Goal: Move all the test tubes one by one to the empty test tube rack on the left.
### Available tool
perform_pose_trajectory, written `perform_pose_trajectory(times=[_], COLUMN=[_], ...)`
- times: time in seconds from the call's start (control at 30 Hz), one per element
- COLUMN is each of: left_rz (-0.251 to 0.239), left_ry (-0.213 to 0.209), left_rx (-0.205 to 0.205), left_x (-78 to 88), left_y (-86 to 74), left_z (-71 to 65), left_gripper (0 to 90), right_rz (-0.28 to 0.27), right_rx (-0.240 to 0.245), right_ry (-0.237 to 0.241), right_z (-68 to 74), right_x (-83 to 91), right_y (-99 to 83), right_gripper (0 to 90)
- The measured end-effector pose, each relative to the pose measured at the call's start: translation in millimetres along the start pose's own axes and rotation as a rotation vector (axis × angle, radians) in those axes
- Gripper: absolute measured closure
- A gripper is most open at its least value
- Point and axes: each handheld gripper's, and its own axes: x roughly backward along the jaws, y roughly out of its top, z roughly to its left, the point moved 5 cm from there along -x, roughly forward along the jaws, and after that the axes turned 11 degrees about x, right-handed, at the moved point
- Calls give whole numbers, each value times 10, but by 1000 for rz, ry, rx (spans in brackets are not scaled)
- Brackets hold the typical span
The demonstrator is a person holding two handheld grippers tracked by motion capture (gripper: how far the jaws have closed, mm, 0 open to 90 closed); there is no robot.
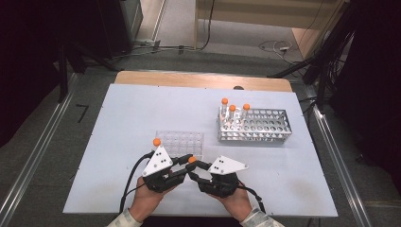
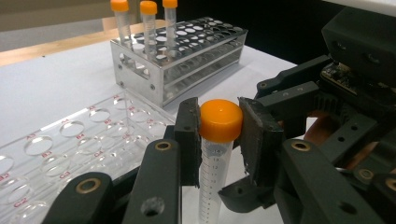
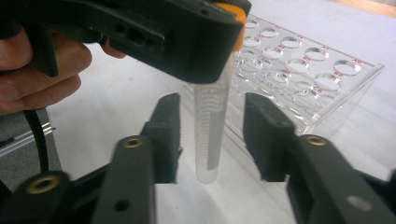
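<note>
**Capped tube held at the cap, near edge of the table**

Item 1. Left gripper (image 1: 185, 166): jaws clamped on the orange cap of a clear graduated tube (image 2: 212, 182). The tube hangs upright from the cap, above the white table (image 1: 118, 142), near its front edge. The person's left hand (image 1: 146, 198) holds the gripper body.

Item 2. Right gripper (image 3: 212, 135): jaws set moderately wide, one on each side of the tube's lower part. In the right gripper view a gap shows on both sides between pads and tube wall; they do not press it. The left gripper crosses directly above, hiding the tube's top in that view.

Item 3. Clear plastic well tray (image 1: 182, 142): lies flat just beyond the two grippers, its round openings labelled in red. One orange-capped tube (image 1: 156, 142) stands at its near left corner.

Item 4. Metal tube rack (image 1: 255, 126): farther back and to the right, well apart from the grippers. Three orange-capped tubes (image 1: 232, 109) stand upright at its left end.
</note>
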Motion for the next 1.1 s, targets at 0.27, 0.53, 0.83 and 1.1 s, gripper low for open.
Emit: perform_pose_trajectory(times=[0.27, 0.53, 0.83, 1.1], left_rz=[-19, -53, -104, -148], left_ry=[6, 26, 64, 147], left_rx=[20, 44, 48, 17], left_x=[91, 229, 383, 492], left_y=[78, 188, 329, 451], left_z=[32, 102, 208, 366], left_gripper=[702, 702, 702, 702], right_rz=[-10, -25, -27, -8], right_rx=[-5, -27, -52, -78], right_ry=[-9, -28, -65, -83], right_z=[-62, -165, -274, -349], right_x=[69, 214, 333, 330], right_y=[7, -14, -63, -94], right_gripper=[349, 330, 331, 294])
